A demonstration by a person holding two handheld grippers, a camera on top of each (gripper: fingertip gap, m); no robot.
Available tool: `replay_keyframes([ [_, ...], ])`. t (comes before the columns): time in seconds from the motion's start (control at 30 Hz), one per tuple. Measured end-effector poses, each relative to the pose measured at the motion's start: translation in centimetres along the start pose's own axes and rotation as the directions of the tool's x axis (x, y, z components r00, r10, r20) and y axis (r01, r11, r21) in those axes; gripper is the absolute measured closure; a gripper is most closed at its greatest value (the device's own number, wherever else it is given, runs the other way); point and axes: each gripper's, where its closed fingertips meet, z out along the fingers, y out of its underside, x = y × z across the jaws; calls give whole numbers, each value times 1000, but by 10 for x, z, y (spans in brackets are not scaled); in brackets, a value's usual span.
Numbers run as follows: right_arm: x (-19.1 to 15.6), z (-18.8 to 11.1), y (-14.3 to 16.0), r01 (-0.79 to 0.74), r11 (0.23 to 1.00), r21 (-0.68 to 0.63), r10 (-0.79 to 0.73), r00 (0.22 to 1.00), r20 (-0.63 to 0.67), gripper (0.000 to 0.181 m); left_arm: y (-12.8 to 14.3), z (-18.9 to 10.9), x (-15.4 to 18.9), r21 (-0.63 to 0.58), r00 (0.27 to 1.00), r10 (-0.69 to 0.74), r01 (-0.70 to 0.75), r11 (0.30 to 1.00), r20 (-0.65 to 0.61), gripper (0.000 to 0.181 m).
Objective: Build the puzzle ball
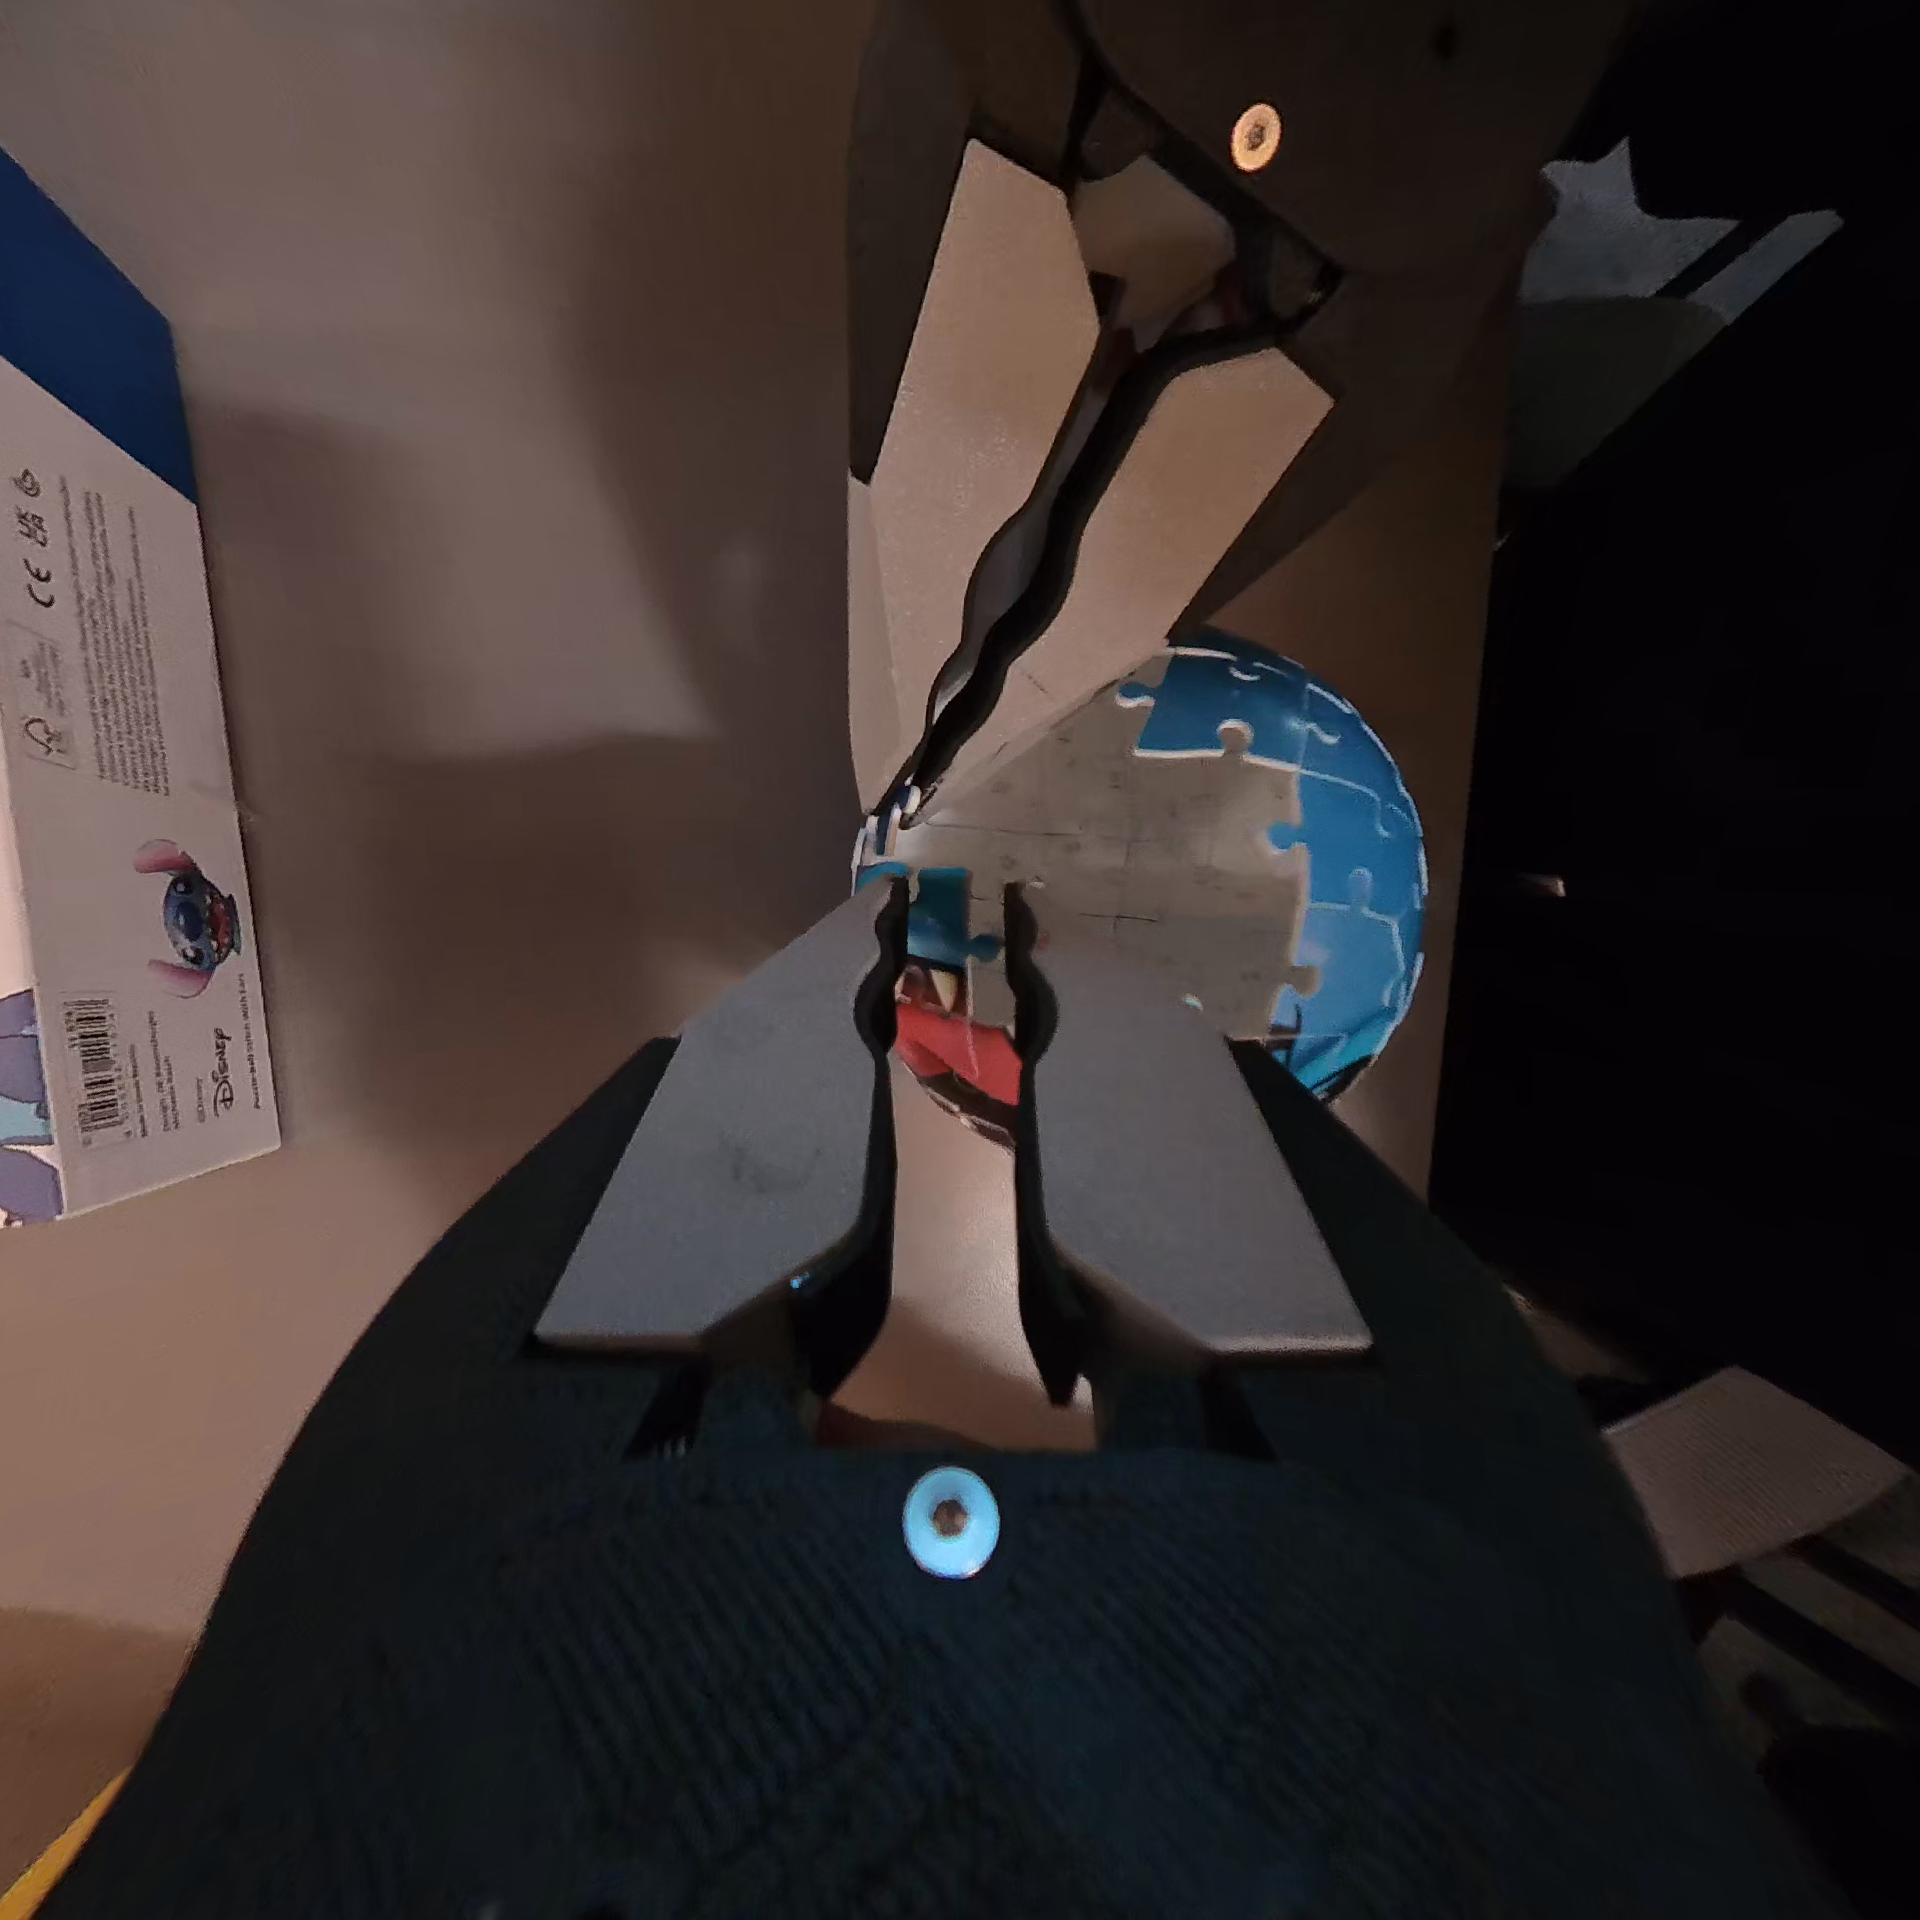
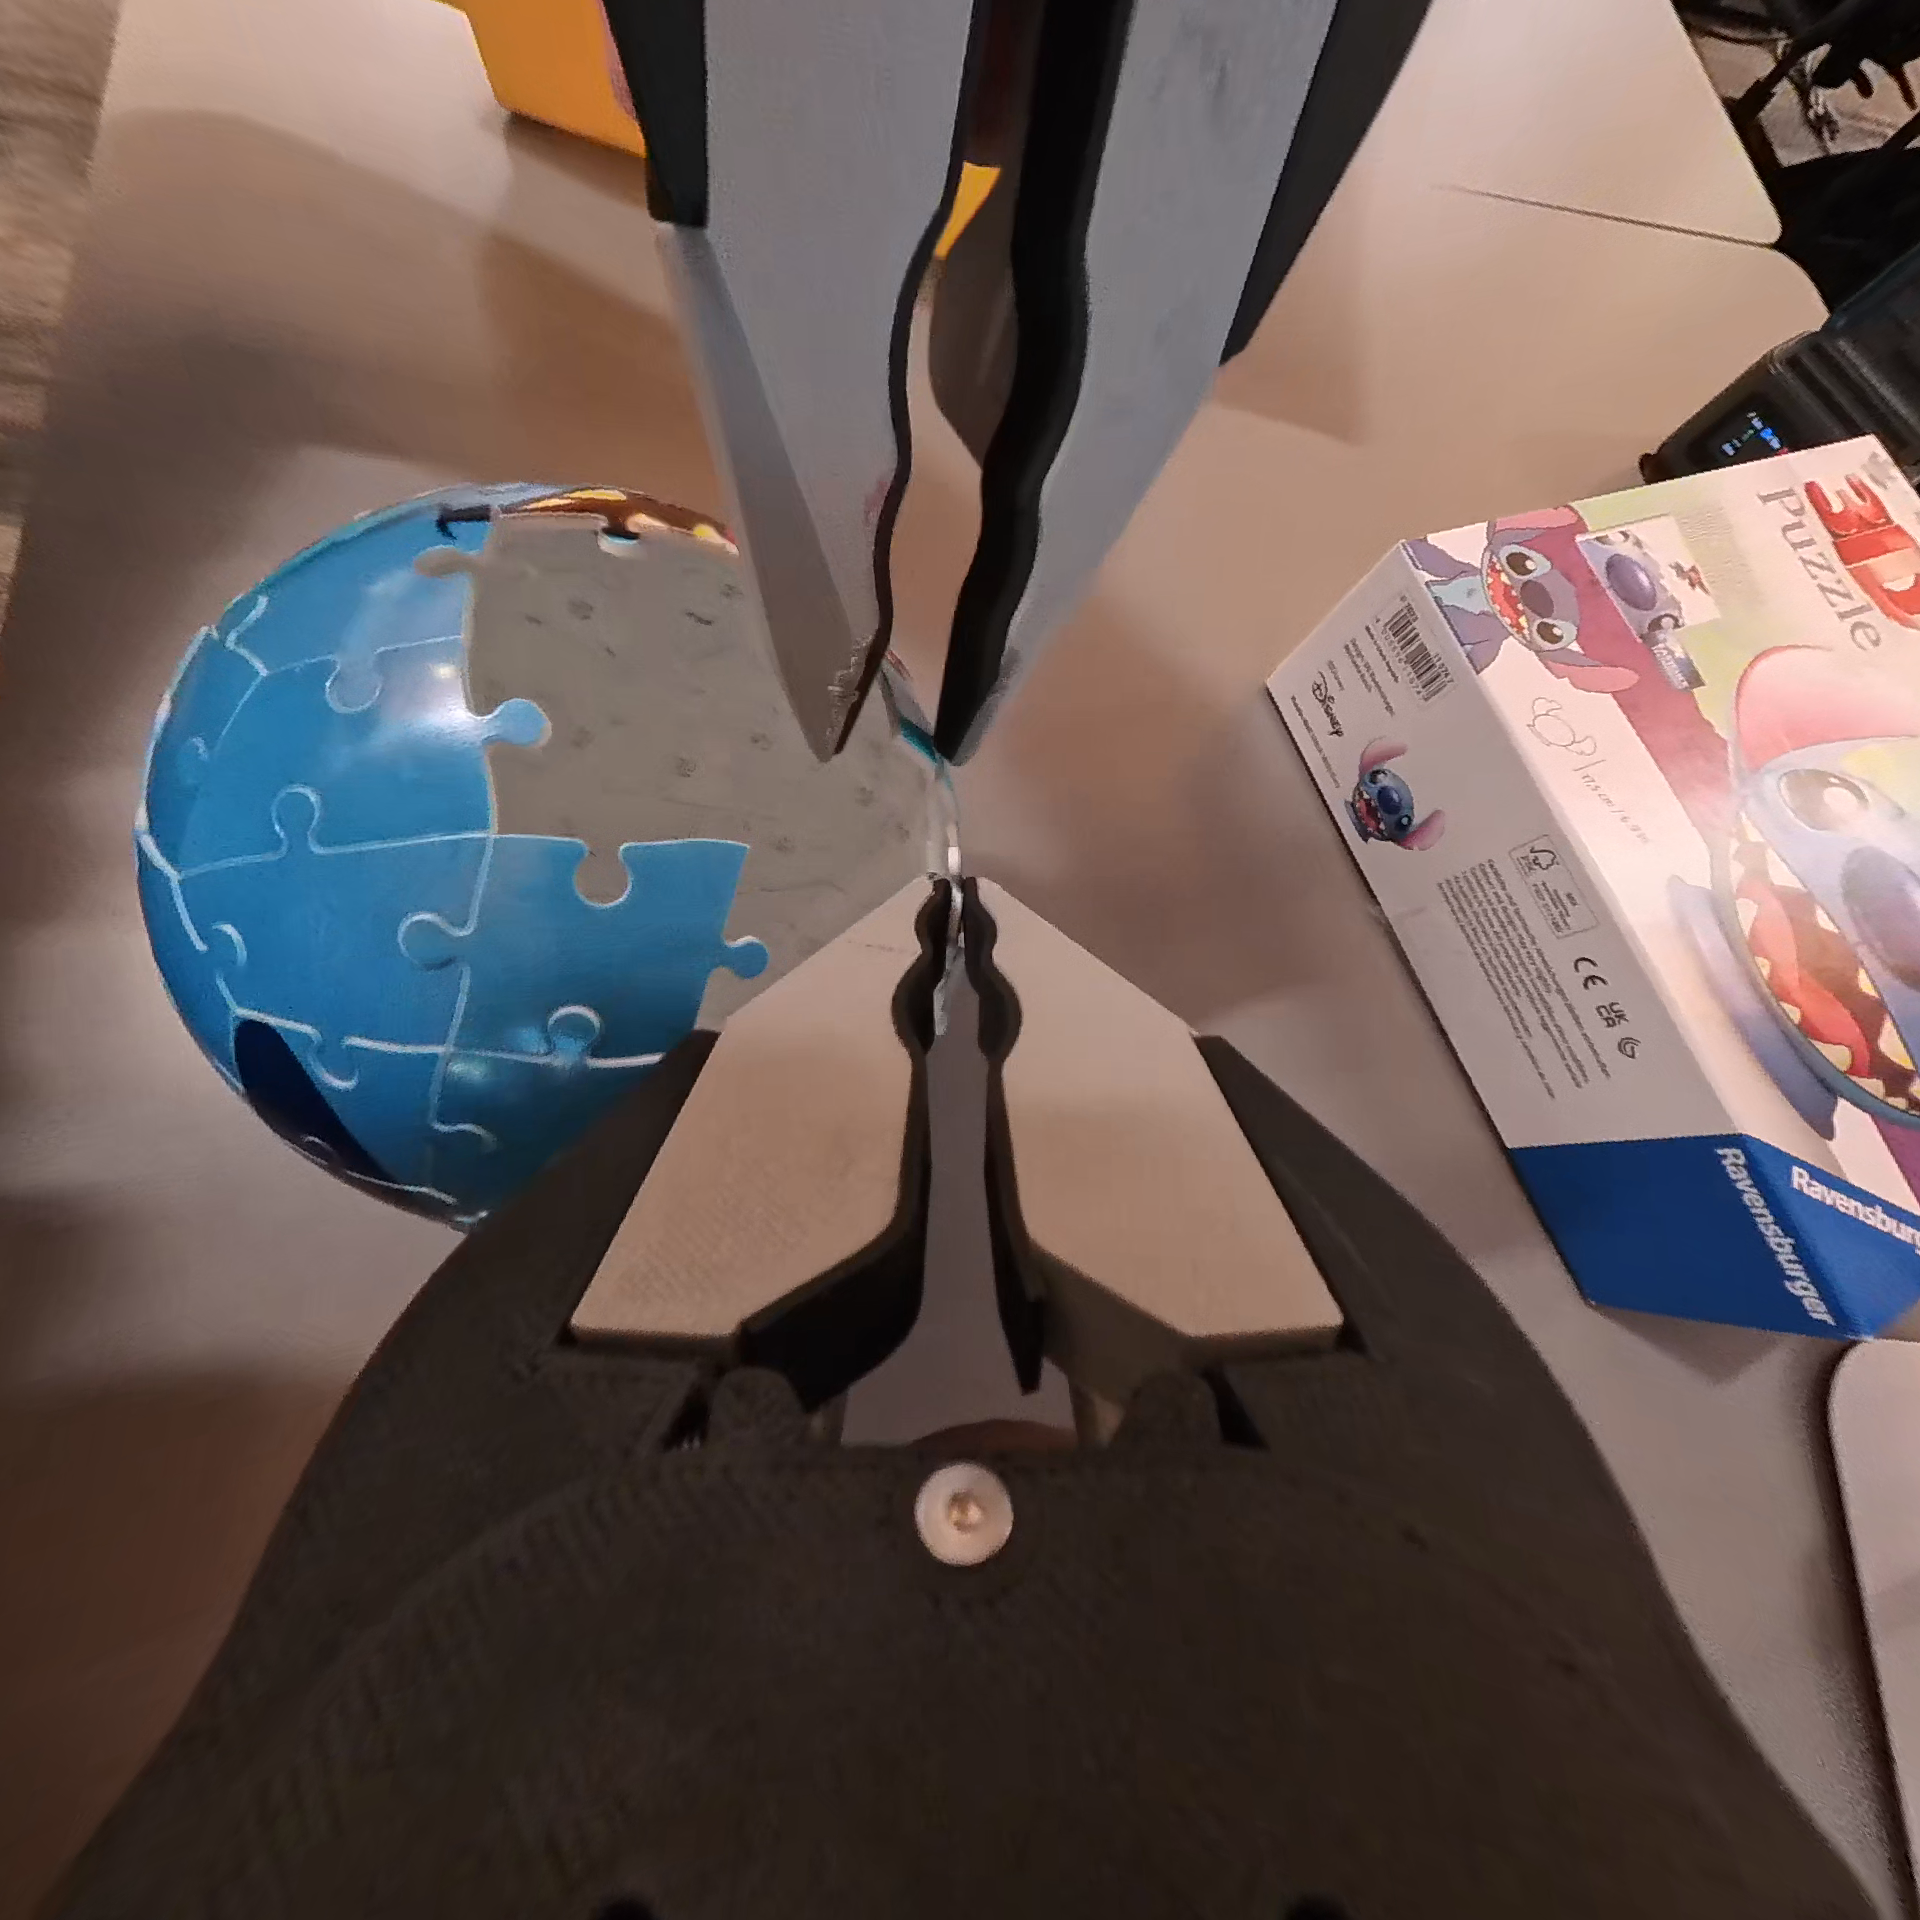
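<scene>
The puzzle ball (image 2: 332, 862) is a part-built blue shell with its grey inside showing; it also shows in the left wrist view (image 1: 1340, 831). My left gripper (image 1: 958, 885) has its jaws a narrow gap apart with the ball's rim between them; from the right wrist view it (image 2: 888, 750) comes in from the top. My right gripper (image 2: 951, 883) is shut on a thin puzzle piece (image 2: 948, 836), seen edge-on and touching the ball's rim right beside the left fingertips. In the left wrist view the right gripper (image 1: 906, 808) comes down from above, holding the piece (image 1: 883, 831).
The puzzle's printed box (image 2: 1621, 935) lies on the beige table (image 2: 260, 312) to the right; it also shows in the left wrist view (image 1: 125, 831). A yellow object (image 2: 561, 73) lies at the far edge, and a dark device (image 2: 1787, 405) sits behind the box. Less than 4 cm separates the two grippers' tips.
</scene>
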Motion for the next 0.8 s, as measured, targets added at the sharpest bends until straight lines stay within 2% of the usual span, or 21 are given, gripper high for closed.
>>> replay_keyframes([
  [0.13, 1, 1, 0, -24, 1000, 9, 24, 1000, 18, 181, -9, -7, -13, 38, 999, -25, 24, 999, 46, 158],
  [0.2, 2, 1, 0, -30, 999, 16, 29, 999, 14, 181, -15, -9, -20, 47, 995, -22, 17, 999, 97, 166],
  [0.6, 3, 2, -3, -56, 996, 70, 56, 998, 6, 181, -6, 14, -16, -183, 986, 98, -73, 980, 131, 174],
  [0.8, 1, 3, -2, -50, 996, 77, 49, 999, 19, 181, -3, 18, -15, -251, 981, 139, -102, 963, 134, 179],
])
